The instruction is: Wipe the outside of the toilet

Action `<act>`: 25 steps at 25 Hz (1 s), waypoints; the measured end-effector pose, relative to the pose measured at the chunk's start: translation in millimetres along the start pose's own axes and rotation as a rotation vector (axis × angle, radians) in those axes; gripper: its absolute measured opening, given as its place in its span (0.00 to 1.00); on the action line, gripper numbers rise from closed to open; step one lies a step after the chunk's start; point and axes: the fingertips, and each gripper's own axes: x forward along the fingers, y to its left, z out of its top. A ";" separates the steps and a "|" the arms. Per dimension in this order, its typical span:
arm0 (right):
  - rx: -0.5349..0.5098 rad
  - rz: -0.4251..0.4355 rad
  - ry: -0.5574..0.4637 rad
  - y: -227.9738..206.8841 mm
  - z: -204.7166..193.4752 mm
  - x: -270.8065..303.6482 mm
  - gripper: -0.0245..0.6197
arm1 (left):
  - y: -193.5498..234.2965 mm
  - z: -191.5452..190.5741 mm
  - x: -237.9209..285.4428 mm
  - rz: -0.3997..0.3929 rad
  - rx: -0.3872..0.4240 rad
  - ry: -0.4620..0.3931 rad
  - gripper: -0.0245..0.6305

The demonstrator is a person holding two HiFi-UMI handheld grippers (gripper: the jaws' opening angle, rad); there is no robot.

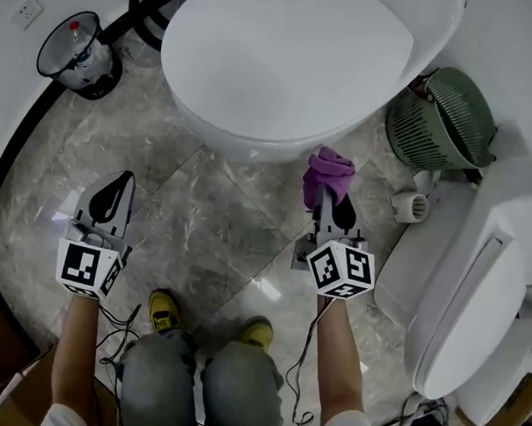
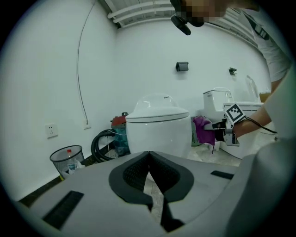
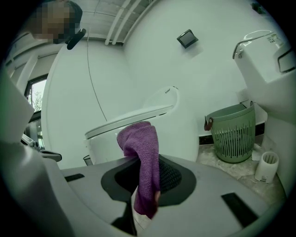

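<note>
Bright, even light; glare on floor [image 1: 266,290]; 2 gripper views fisheye-warped, dark-cornered; foreground possibly soft.

toilet [image 1: 290,60]: plain white
cloth [image 1: 328,169]: purple, at the toilet's front right
floor [image 1: 209,221]: grey-beige marbled tiles
basket [image 1: 443,121]: green, slatted, right of the toilet
bin [image 1: 75,53]: black mesh, left of the toilet
hose [image 1: 148,4]: black, left of the toilet
shoes [image 1: 165,312]: yellow
left gripper [image 1: 122,179] and right gripper [image 1: 329,197]: grey, black linings, black-and-white square markers
</note>
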 end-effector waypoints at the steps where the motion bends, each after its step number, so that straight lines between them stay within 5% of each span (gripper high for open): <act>1: 0.003 -0.001 0.008 2.5 7.4 -2.5 0.17 | -0.4 8.3 -2.9 0.003 -0.008 0.004 0.06; 25: 0.018 0.052 0.103 90.0 238.7 -92.9 0.17 | -7.2 230.8 -87.3 0.094 -0.154 0.068 0.06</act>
